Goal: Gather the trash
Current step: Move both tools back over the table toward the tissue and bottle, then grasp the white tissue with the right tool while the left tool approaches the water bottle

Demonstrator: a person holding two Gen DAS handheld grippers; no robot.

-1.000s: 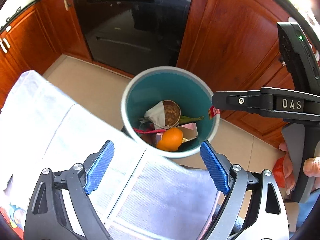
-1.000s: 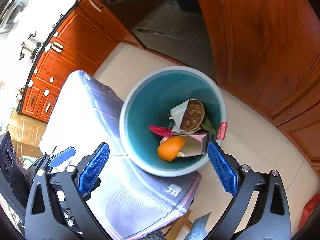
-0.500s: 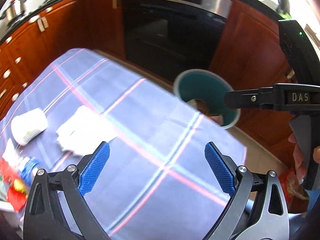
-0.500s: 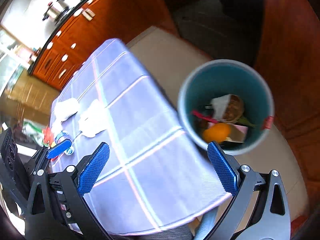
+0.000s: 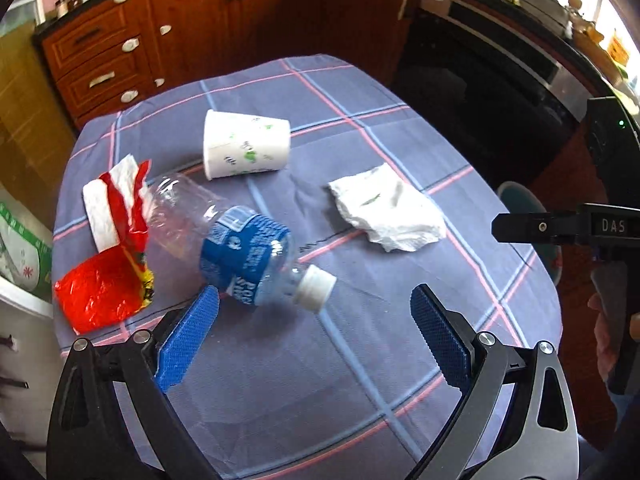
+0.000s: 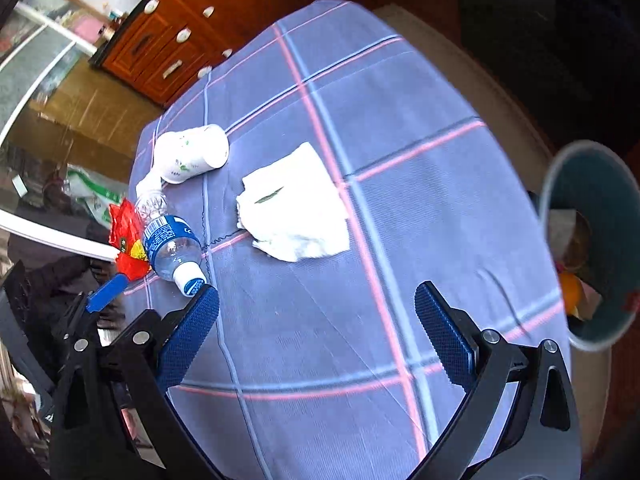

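Observation:
A clear plastic bottle (image 5: 240,248) with a blue label and white cap lies on the plaid tablecloth (image 5: 360,380). My left gripper (image 5: 314,298) hangs open just in front of its cap, holding nothing. Further back lie a white paper cup (image 5: 246,150) on its side, a crumpled white napkin (image 5: 388,212) and a red wrapper (image 5: 108,292). My right gripper (image 6: 316,292) is open and empty above bare cloth, with the napkin (image 6: 294,208) ahead and the bottle (image 6: 172,244) to its left. The teal trash bin (image 6: 600,172), holding an orange and papers, stands beyond the table's right edge.
Red-and-white paper (image 5: 116,200) lies beside the bottle's base. Wooden cabinets (image 5: 192,40) and a dark oven (image 5: 480,80) stand behind the table. A hand (image 5: 608,340) holds the right gripper's handle at the right edge. A green-printed bag (image 6: 96,196) lies on the floor to the left.
Both grippers have swung away from above the bin to above the table. The bin has slid to the right edge of both views, and the trash on the cloth has come into sight.

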